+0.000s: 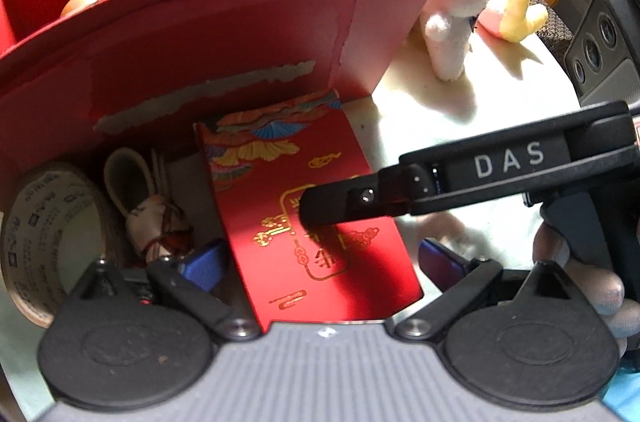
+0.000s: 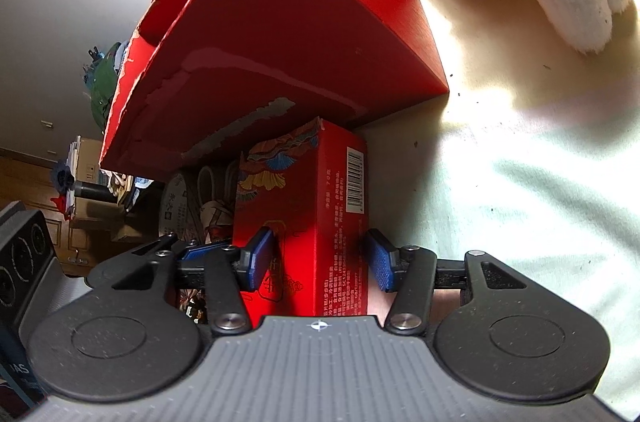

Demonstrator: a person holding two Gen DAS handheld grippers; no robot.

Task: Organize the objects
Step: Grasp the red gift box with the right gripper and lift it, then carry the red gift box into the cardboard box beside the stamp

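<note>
Red printed carton w/ gold characters (image 2: pixel 304 222) stands on pale tabletop (image 2: pixel 520 182), against big red cardboard box (image 2: pixel 300 42). Right gripper (image 2: pixel 320 258) jaws wide, 2 blue pads beside carton (not pressing). Left gripper (image 1: pixel 320 262) jaws wide, carton between them.

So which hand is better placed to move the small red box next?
Right, probably. The right gripper straddles the small red box, blue pads open on either side. The left gripper is open too, but its pads sit low with the right gripper's finger crossing over the box.
</note>
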